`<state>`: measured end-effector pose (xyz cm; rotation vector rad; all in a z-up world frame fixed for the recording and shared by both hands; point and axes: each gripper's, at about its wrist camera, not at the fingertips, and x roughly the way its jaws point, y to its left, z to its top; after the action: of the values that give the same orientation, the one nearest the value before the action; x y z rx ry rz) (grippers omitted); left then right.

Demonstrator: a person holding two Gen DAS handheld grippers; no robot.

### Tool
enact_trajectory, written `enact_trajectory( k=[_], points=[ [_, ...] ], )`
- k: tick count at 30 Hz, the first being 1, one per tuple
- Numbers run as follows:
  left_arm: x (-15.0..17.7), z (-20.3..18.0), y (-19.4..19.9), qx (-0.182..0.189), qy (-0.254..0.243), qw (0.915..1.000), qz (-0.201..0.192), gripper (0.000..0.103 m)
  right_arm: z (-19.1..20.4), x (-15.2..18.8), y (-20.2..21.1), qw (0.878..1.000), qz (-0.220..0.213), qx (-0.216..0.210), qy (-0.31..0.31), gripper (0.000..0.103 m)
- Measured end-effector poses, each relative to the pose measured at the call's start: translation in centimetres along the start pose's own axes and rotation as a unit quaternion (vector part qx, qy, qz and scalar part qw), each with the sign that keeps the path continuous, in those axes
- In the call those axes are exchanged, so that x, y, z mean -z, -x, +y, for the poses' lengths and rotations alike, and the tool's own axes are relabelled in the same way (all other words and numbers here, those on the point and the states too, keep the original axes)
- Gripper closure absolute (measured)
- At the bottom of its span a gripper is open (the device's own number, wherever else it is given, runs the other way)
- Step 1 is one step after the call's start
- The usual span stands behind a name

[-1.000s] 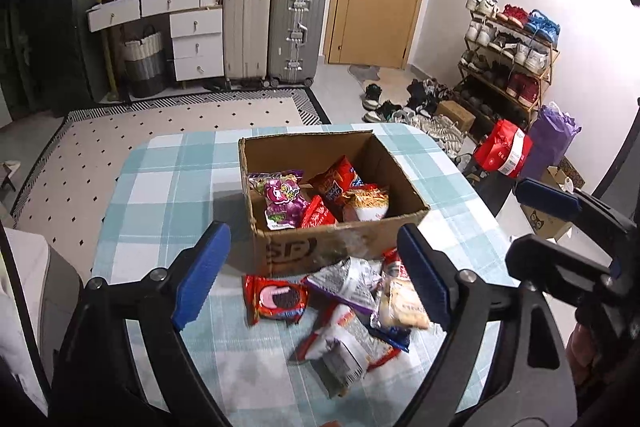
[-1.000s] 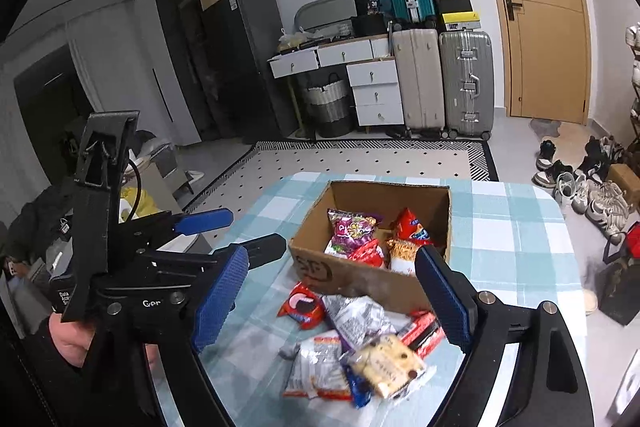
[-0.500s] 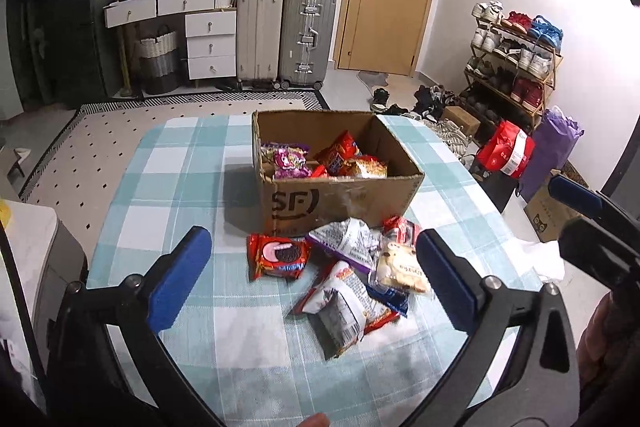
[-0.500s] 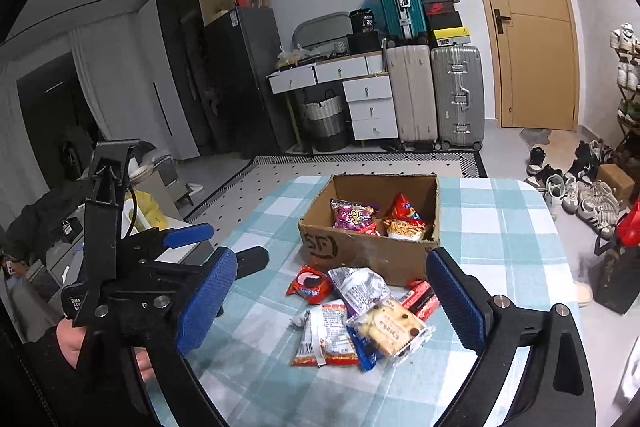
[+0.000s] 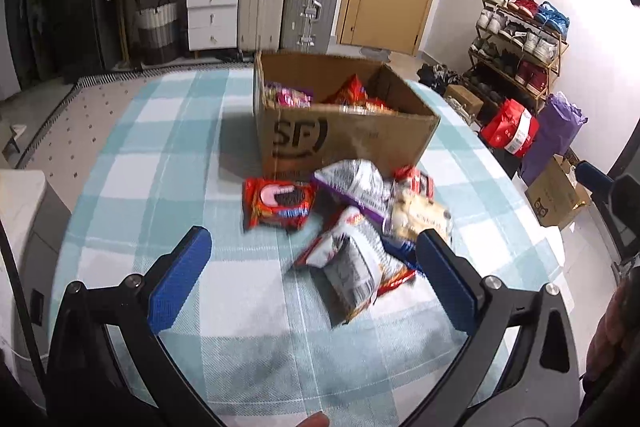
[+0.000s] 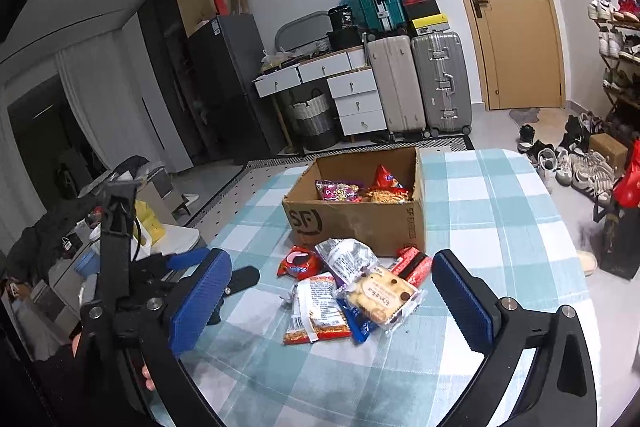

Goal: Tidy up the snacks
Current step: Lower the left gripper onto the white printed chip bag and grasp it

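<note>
An open cardboard box [image 5: 344, 135] marked SF stands on the checked table [image 5: 160, 163] with several snack bags inside; it also shows in the right wrist view [image 6: 356, 219]. In front of it lies a pile of loose snacks: a red cookie pack [image 5: 278, 203], a silver bag [image 5: 352, 183], a white-and-red packet [image 5: 352, 263] and a clear biscuit pack [image 6: 380, 297]. My left gripper [image 5: 314, 267] is open and empty, low over the table just in front of the pile. My right gripper [image 6: 332, 295] is open and empty, near the pile on its right side.
The left gripper's body [image 6: 120, 267] shows at the left of the right wrist view. Suitcases [image 5: 288, 7] and white drawers [image 5: 208, 11] stand by the far wall. A shoe rack [image 5: 520, 43] and bags [image 5: 512, 131] stand right of the table.
Both grippers have drawn back from the box and come lower, toward the near side of the snack pile. Both stayed open and empty.
</note>
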<state>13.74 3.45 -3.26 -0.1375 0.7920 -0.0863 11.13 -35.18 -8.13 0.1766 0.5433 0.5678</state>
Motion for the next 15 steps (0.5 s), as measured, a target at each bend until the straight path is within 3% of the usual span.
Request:
enact_trajectory(
  k=[15],
  points=[
    [2.6,0.5,-5.9,0.021,0.010,0.9984,0.051,0.001,-0.8,3.5,-2.0,0.999,0.039,0.009,-0.015,0.001]
  ],
)
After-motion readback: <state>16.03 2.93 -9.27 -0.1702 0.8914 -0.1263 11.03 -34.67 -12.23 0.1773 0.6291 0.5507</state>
